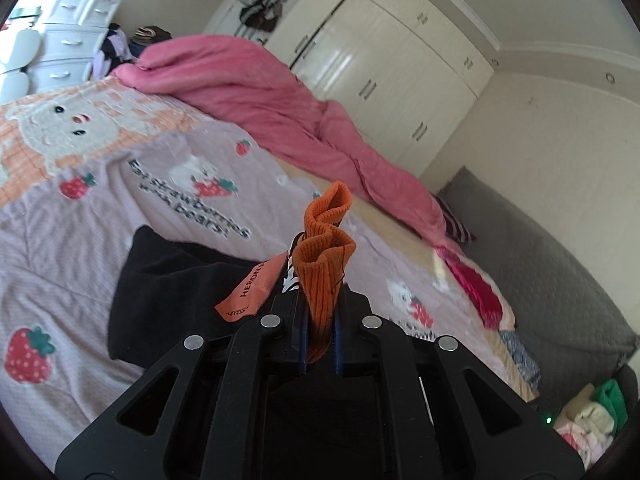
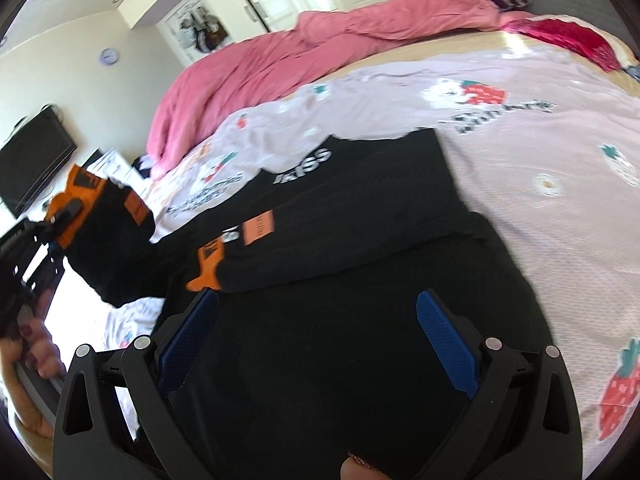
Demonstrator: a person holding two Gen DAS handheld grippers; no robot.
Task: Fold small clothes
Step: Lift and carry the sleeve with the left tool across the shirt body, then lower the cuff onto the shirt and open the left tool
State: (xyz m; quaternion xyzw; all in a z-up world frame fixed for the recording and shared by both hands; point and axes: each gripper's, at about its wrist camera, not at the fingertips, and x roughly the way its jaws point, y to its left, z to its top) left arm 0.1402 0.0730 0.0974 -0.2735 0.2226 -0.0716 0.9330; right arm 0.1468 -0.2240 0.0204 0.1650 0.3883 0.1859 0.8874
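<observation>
The left tool (image 1: 320,320) is pinching the orange ribbed cuff (image 1: 326,264) of a black garment (image 2: 340,220) that is lying on the bed (image 2: 540,200); the right tool (image 2: 318,344) is hovering released above it. The soft, light knit is likely sagging, so gripping cuffs or hems is looking wisest

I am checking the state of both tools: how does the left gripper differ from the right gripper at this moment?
The left gripper is shut on the orange ribbed cuff of the black garment; the right gripper is open and holds nothing. The left gripper lifts its cuff above the pink strawberry-print bedsheet; the right gripper hangs over the garment's flat black part. Both have blue-padded fingers on black frames.
</observation>
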